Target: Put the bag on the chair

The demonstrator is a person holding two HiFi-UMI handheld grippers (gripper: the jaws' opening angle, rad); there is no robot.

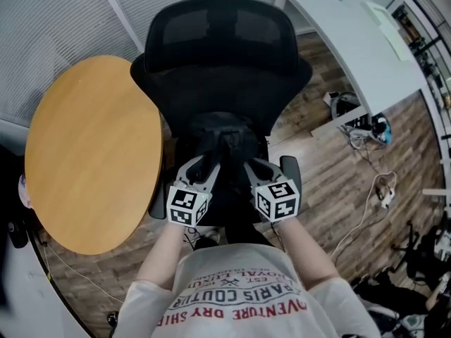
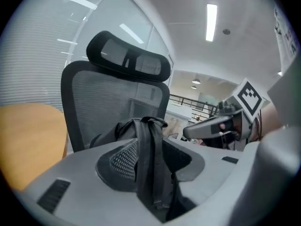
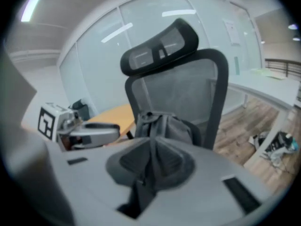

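A black backpack [image 1: 223, 138] sits on the seat of a black mesh office chair [image 1: 220, 42], against its backrest. My left gripper [image 1: 204, 166] is at the bag's near left side. It is open, and a black strap [image 2: 148, 160] runs between its jaws, lying against the left pad with a gap on the other side. My right gripper [image 1: 257, 167] is at the bag's near right and is shut on a second strap [image 3: 152, 166], which is pinched thin between its pads. The bag [image 3: 175, 126] rises just behind the jaws in both gripper views.
A round wooden table [image 1: 91, 146] stands close on the chair's left. A long white desk [image 1: 352, 41] runs along the far right, with cables and a power strip [image 1: 363, 129] on the wooden floor below it. The chair's armrest [image 1: 290, 167] is beside my right gripper.
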